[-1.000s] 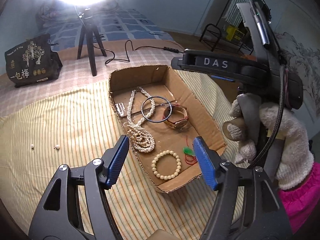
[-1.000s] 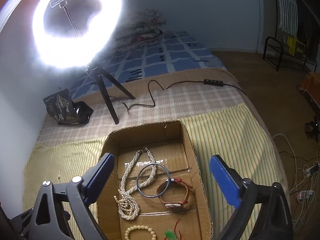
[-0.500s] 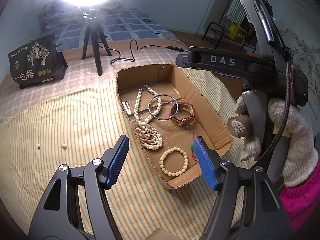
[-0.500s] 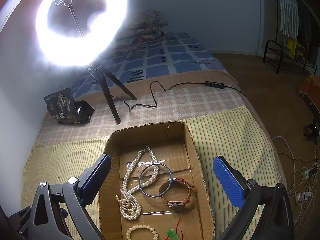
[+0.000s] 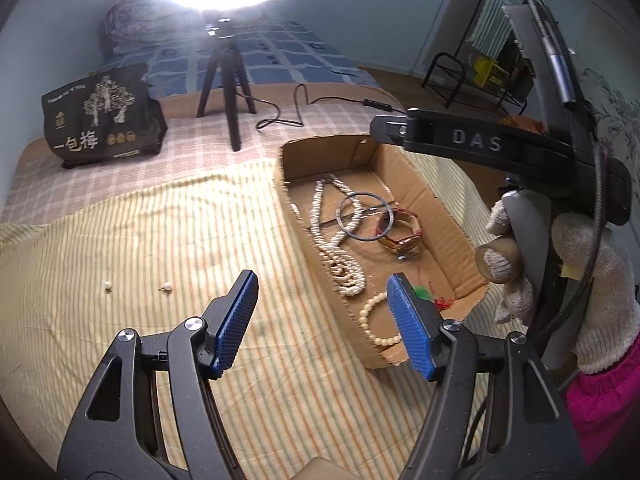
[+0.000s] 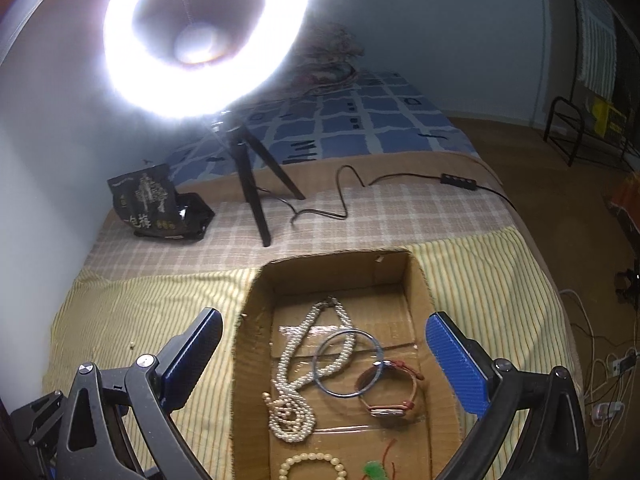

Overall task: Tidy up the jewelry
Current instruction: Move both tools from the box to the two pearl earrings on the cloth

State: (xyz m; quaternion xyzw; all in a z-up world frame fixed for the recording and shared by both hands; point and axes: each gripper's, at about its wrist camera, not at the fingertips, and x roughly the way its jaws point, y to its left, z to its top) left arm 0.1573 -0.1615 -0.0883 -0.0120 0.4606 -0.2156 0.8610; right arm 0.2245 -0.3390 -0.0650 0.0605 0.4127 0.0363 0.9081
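A shallow cardboard box (image 5: 440,216) lies on the striped cloth. It holds a pearl necklace (image 5: 340,264), a blue bangle (image 5: 364,216), a brown-strapped watch (image 5: 404,240), a cream bead bracelet (image 5: 372,320) and a green charm on red cord (image 5: 424,294). Two loose pearl pieces (image 5: 166,287) rest on the cloth left of the box. My left gripper (image 5: 322,276) hovers open over the box's near left wall, with nothing between its pads. My right gripper (image 6: 323,316) hangs open above the box (image 6: 420,280), over the necklace (image 6: 292,380), bangle (image 6: 348,362) and watch (image 6: 390,392). A gloved hand (image 5: 580,280) carries it.
A lit ring light on a black tripod (image 6: 256,200) stands behind the box, its cable and switch (image 6: 458,180) trailing right. A black snack bag (image 5: 100,116) sits at the back left. The bed drops off to the floor at the right, where cables lie (image 6: 608,364).
My left gripper has slid left, so the box now sits further right in its view. My right gripper has drawn back slightly from the box. Both stay open as before.
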